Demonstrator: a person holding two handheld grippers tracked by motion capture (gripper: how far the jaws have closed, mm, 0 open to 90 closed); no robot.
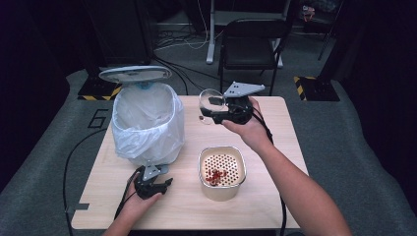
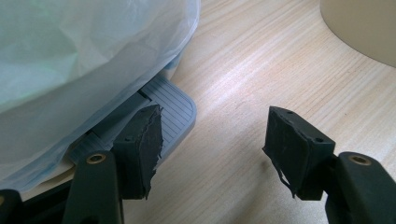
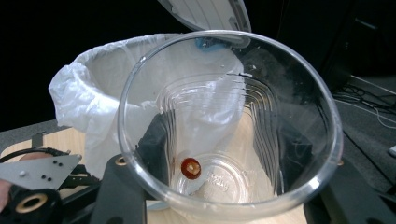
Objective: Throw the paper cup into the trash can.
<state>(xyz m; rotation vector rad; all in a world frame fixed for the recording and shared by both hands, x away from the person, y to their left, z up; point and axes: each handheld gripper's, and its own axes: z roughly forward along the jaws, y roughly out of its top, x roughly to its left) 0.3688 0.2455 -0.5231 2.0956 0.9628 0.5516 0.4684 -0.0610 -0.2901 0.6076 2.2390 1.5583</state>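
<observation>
Cup over the table's far edge, one red bit sticking inside.

We are holding the cup [image 1: 210, 104] in the right gripper [image 1: 222, 111], tilted toward the bin [image 1: 147, 118]; the left gripper [image 1: 153, 185], jaws apart and empty, is pressing the pedal [image 2: 172, 108]. If it slips, the lid [image 1: 135, 73] is dropping onto the cup.

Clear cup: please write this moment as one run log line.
right tool: holds clear cup | cup: one red piece | left tool: on bin pedal, lid up

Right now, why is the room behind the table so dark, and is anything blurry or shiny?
High view: light falls on the table, the room behind stays dim. Left gripper view: sheen on the wood, the bag soft. Right gripper view: the clear cup glints and warps the bin behind.
</observation>
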